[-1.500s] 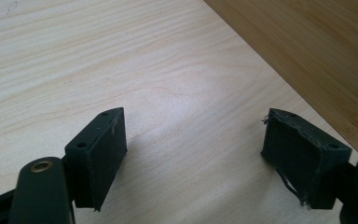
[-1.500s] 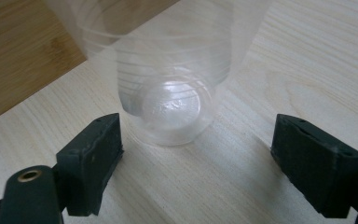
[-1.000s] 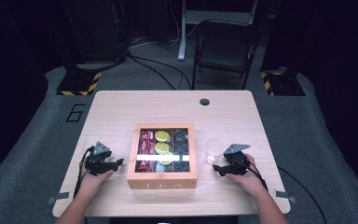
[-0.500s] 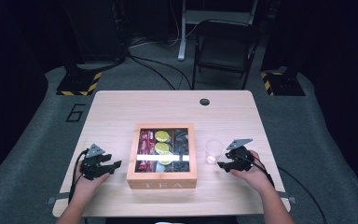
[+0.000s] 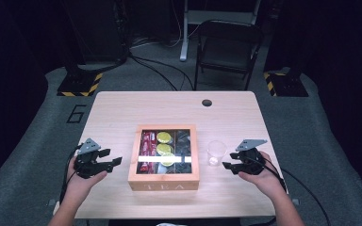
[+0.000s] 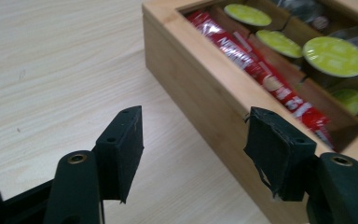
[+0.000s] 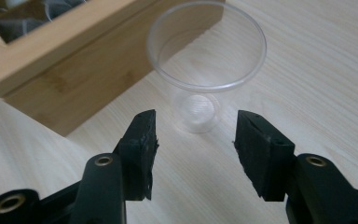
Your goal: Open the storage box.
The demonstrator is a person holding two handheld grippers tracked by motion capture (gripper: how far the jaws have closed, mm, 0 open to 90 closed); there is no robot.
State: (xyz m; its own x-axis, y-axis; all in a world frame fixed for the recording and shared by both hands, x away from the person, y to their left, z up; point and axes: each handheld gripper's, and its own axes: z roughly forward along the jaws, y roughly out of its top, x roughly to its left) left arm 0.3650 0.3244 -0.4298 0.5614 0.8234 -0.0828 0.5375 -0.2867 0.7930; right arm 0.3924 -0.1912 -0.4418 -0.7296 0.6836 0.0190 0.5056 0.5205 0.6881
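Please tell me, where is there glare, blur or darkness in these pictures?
High view: a white glare stripe crosses the tea box lid, and the room around the table is dark. Left gripper view: the box's near corner is blurred. Right gripper view: the clear cup is soft, and its rim catches light.

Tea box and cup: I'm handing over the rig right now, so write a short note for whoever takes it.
Left tongs: open, nothing between them; they have just been opening, beside the left wall of the wooden tea box.
Right tongs: open, just been closing, nothing held, aimed at the clear plastic cup.
The cup stands upright and empty, right of the box.
The box holds red sachets and green-lidded capsules under its window lid.
Done: nothing moved yet.
Left: probably grasp the cup and open the box.
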